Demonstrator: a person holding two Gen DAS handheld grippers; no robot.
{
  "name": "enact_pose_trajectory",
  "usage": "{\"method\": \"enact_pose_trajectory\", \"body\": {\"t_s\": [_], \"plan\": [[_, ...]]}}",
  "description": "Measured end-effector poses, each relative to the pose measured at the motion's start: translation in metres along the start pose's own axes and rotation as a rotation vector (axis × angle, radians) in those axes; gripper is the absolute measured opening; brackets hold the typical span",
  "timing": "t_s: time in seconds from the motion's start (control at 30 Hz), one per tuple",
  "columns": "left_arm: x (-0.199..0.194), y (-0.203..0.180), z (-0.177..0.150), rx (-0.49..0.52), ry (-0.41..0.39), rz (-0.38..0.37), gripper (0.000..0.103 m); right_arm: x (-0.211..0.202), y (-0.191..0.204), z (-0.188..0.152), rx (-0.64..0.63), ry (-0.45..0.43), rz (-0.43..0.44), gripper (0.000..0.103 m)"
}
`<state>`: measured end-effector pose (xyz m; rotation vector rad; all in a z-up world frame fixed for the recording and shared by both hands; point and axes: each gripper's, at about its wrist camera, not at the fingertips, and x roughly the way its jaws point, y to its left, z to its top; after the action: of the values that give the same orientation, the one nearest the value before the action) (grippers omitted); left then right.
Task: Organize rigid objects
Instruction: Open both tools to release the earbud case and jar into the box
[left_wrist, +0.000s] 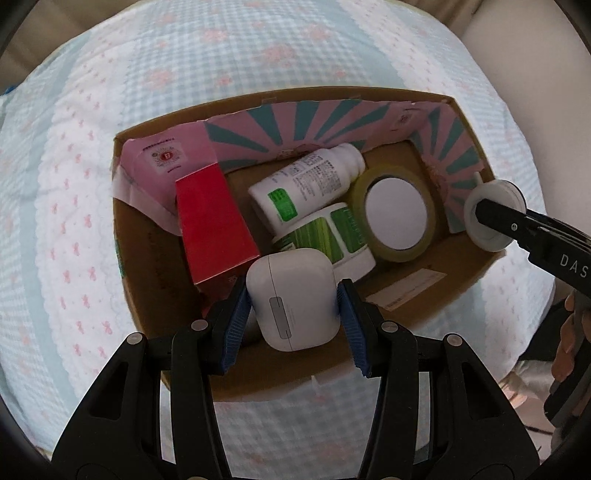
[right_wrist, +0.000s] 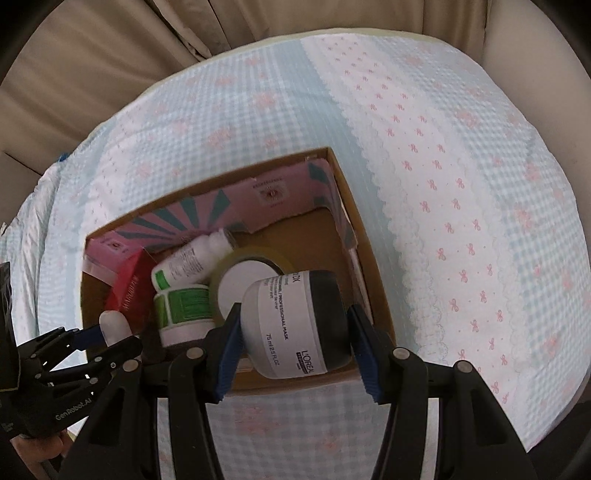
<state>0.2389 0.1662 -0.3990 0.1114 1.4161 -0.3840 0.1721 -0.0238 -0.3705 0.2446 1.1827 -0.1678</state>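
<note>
**Both grippers loaded over open carton**

A cardboard box (left_wrist: 155, 236) is set on a blue-checked bedspread (left_wrist: 74, 184) with pink bows. Going left to right inside the box: a red carton (left_wrist: 214, 225) is stood at the left, against a pink printed liner (left_wrist: 166, 158); a white bottle with green label (left_wrist: 306, 181) is laid tilted in the middle far part; a green-labelled roll (left_wrist: 332, 236) is seen just below it, touching; a tape roll (left_wrist: 395, 214) is leaned at the right of these.

The left gripper (left_wrist: 293, 302) is clamped on a white earbud case (left_wrist: 291, 299), blue pads pressed on both of its sides, held over the near part of the box beside the red carton.

The right gripper (right_wrist: 293, 325) is clamped on a white jar with black lid (right_wrist: 295, 325), "L'OREAL" mask text read on its label, held on its side over the near right part of the box, in front of the tape roll. In the left wrist view the jar's base is seen at the box's right wall. A person's hand (left_wrist: 569, 343) is partly seen at the right edge.
</note>
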Motion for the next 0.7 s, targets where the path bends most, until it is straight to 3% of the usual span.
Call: {"method": "enact_pose_trajectory", "body": {"t_s": [0.07, 0.1, 0.13, 0.17, 0.2, 0.27, 0.33, 0.7], "plan": [[0.000, -0.002, 0.001, -0.012, -0.012, 0.019, 0.046, 0.005, 0.000, 0.001, -0.012, 0.010, -0.018, 0.051], [-0.001, -0.004, 0.001, -0.017, -0.021, 0.026, 0.056, 0.007, -0.001, 0.001, -0.013, 0.012, -0.023, 0.051], [-0.002, -0.006, 0.001, -0.019, -0.028, 0.029, 0.068, 0.009, -0.002, 0.002, -0.010, 0.007, -0.016, 0.051], [-0.004, -0.008, 0.001, -0.027, -0.037, 0.030, 0.101, 0.008, -0.004, 0.002, -0.001, -0.004, -0.002, 0.052], [-0.007, -0.010, 0.001, -0.041, -0.050, 0.032, 0.103, 0.006, -0.007, 0.003, 0.013, -0.018, 0.015, 0.054], [-0.011, -0.016, 0.000, -0.052, -0.064, 0.056, 0.103, 0.002, -0.011, 0.003, 0.030, -0.036, 0.024, 0.084], [-0.013, -0.020, -0.003, -0.075, -0.072, 0.091, 0.103, -0.003, -0.016, 0.002, 0.046, -0.059, 0.037, 0.100], [-0.040, -0.053, -0.024, -0.235, -0.151, 0.118, 0.103, -0.036, -0.032, 0.002, -0.089, -0.030, 0.133, 0.100]]}}
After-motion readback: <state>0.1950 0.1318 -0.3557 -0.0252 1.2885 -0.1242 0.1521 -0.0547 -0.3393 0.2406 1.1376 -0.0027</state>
